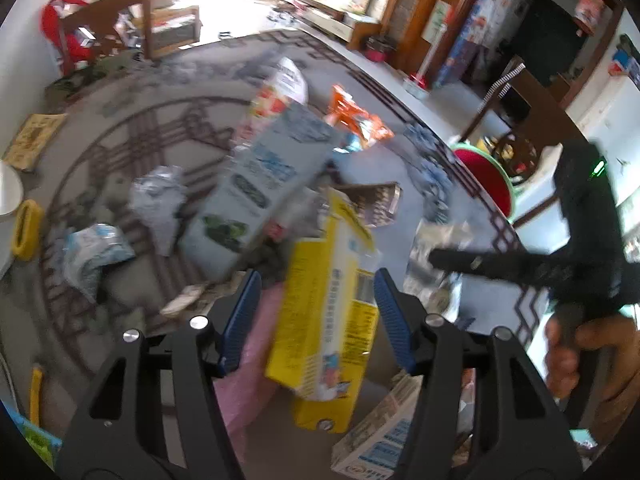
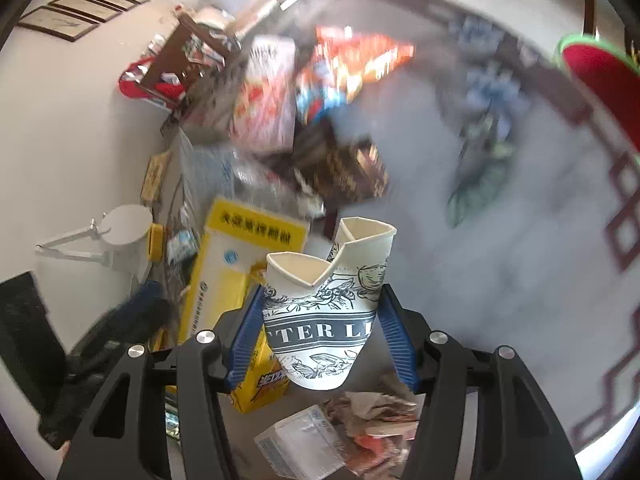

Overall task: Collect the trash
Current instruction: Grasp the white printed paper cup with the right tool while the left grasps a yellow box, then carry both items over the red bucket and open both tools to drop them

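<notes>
In the left wrist view my left gripper (image 1: 316, 312) has its blue pads either side of a yellow carton (image 1: 328, 320); the left pad stands clear of it, so the jaws are open. A grey-blue box (image 1: 256, 184), an orange snack bag (image 1: 356, 116) and crumpled wrappers (image 1: 160, 200) lie on the patterned rug (image 1: 120, 132). The right gripper (image 1: 520, 268) shows at the right, held in a hand. In the right wrist view my right gripper (image 2: 322, 320) is shut on a crushed white paper cup (image 2: 328, 312). The yellow carton (image 2: 236, 264) stands to its left.
A red bowl with a green rim (image 1: 488, 176) sits at the rug's right edge, also in the right wrist view (image 2: 600, 80). Crumpled paper and a small packet (image 2: 340, 428) lie under the cup. A wooden shelf (image 1: 128, 24) and a white lamp (image 2: 120, 236) stand by the wall.
</notes>
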`<state>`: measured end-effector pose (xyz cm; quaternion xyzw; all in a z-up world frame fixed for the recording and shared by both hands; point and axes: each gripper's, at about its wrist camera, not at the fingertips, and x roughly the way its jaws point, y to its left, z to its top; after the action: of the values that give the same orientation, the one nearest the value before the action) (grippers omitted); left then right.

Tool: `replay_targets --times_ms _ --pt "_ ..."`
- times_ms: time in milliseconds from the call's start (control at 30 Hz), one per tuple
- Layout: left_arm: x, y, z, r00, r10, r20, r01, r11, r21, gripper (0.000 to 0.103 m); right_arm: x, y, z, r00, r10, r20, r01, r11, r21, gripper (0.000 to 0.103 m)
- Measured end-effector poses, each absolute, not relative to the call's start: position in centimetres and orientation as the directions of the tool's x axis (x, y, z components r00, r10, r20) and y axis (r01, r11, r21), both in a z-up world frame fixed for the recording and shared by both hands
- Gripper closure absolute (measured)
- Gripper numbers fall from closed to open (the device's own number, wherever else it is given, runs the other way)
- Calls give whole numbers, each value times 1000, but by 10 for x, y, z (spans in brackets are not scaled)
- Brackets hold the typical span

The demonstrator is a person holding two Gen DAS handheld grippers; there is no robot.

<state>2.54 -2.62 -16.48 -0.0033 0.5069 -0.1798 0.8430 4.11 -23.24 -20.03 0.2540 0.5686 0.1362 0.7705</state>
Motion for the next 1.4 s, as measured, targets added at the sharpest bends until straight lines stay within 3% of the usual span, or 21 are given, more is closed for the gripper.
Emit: replay_targets --times_ms 200,233,267,1067,1400 --pt "36 -41 -187 354 -330 -875 286 929 -235 73 36 -252 -184 356 489 -796 68 836 544 47" --pt "36 -40 -189 351 -333 -875 280 929 -241 87 36 -255 -183 356 491 -795 68 835 546 46" --pt "35 -38 -189 348 -345 -872 271 927 -258 89 37 -255 -182 355 492 -795 68 834 548 46" --pt "57 -62 -105 573 -313 -758 154 949 -275 93 79 -291 -105 465 489 -738 -196 870 453 46" --pt "83 -122 -102 569 -330 -753 174 944 -281 93 109 -351 -116 482 466 -742 -166 880 445 46"
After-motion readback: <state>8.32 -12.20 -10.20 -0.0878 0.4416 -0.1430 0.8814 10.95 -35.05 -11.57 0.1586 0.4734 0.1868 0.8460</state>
